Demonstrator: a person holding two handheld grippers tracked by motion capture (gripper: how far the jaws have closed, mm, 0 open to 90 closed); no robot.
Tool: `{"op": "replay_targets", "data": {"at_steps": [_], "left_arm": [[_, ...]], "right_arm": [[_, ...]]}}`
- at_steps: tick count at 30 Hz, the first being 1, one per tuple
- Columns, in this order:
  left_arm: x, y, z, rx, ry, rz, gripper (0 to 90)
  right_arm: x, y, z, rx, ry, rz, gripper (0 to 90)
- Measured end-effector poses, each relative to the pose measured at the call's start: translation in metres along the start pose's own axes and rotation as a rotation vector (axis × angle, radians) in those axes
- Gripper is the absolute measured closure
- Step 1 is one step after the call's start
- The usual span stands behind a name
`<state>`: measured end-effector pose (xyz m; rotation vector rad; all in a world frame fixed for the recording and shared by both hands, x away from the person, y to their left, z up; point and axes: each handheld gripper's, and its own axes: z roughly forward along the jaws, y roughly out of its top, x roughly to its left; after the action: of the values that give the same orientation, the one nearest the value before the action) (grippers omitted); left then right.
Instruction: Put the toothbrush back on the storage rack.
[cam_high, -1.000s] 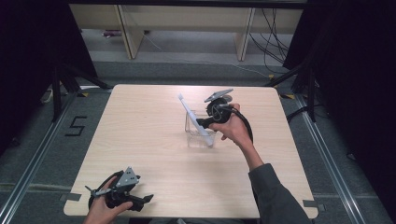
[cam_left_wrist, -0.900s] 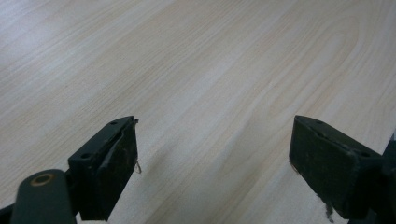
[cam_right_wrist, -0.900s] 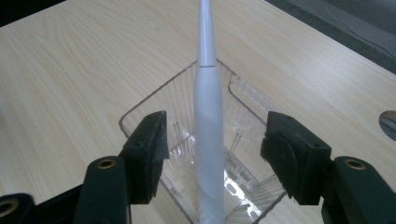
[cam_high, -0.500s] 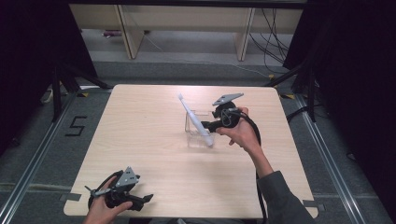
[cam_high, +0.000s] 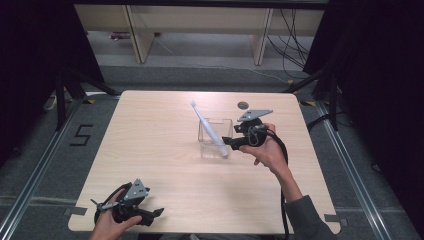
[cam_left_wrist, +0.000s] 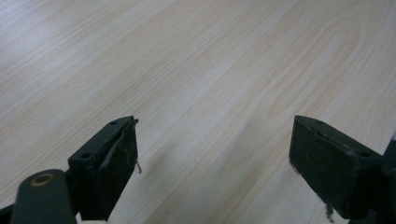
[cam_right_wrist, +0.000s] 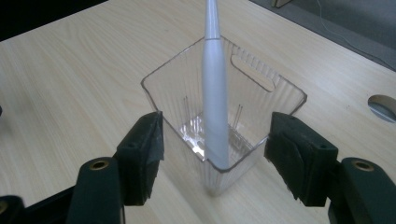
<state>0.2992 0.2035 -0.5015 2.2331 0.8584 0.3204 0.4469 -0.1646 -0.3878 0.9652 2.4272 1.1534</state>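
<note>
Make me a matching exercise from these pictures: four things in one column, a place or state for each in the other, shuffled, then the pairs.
Things:
1. white toothbrush
2. clear plastic holder
3. left gripper
4. right gripper

Places or states:
A. open, at the table's near edge
B. leaning inside the holder
C. open, jaws on either side of the holder's near corner
D. upright on the table's middle

Pairs: 1-B, 2-D, 3-A, 4-C
</note>
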Motion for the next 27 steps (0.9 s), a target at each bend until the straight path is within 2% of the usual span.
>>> {"op": "replay_targets", "data": {"at_steps": [1,4,7,8,9,13,14,15,19,20,21,22,24,25,26,27], "left_arm": [[0.0,0.0,0.0,-0.001,0.0,0.003,15.1],[-0.001,0.0,0.0,-0.002,-0.006,-0.005,15.1],[0.0,0.0,0.0,0.001,-0.001,0.004,15.1],[0.0,0.0,0.0,0.001,-0.001,0.006,15.1],[0.0,0.001,-0.001,0.0,-0.002,0.008,15.1],[0.001,0.001,-0.001,0.0,-0.003,0.01,15.1],[0.001,0.001,-0.001,0.002,-0.002,0.012,15.1],[0.0,0.001,-0.001,0.004,-0.002,0.013,15.1],[0.0,0.001,0.0,0.002,-0.002,0.0,15.1],[0.0,0.001,0.0,0.001,-0.002,0.004,15.1],[0.0,0.001,0.0,-0.005,-0.006,-0.005,15.1],[0.0,0.001,0.0,-0.002,-0.007,0.0,15.1],[0.0,0.001,0.0,-0.002,-0.008,-0.002,15.1],[0.0,0.002,0.0,-0.002,-0.01,0.001,15.1],[0.0,0.002,0.0,0.005,-0.007,0.013,15.0],[0.0,0.002,0.0,0.0,-0.009,0.005,15.0]], "right_arm": [[-0.002,-0.002,-0.001,-0.013,-0.008,-0.023,37.0],[-0.002,-0.007,-0.003,-0.013,-0.001,0.007,37.0],[-0.004,-0.01,-0.003,-0.018,0.005,0.004,37.0],[-0.003,-0.012,-0.005,-0.011,-0.003,0.03,36.9],[-0.005,-0.012,-0.005,-0.011,-0.003,0.015,36.9],[-0.003,-0.016,-0.006,-0.016,-0.004,0.03,35.8],[-0.006,-0.017,-0.006,-0.025,-0.013,0.0,35.7],[-0.004,-0.019,-0.006,-0.016,-0.007,0.031,35.4],[-0.007,-0.022,-0.009,-0.047,-0.01,0.011,33.7],[-0.007,-0.024,-0.009,-0.053,0.004,0.031,33.2],[-0.008,-0.024,-0.01,-0.055,-0.008,0.01,33.0],[-0.007,-0.026,-0.011,-0.055,0.001,0.027,32.8],[-0.008,-0.029,-0.011,-0.071,0.005,0.03,32.7],[-0.009,-0.031,-0.012,-0.064,0.016,0.024,32.5],[-0.01,-0.033,-0.015,-0.056,-0.001,0.024,32.4],[-0.011,-0.035,-0.015,-0.061,0.011,0.025,32.3]]}}
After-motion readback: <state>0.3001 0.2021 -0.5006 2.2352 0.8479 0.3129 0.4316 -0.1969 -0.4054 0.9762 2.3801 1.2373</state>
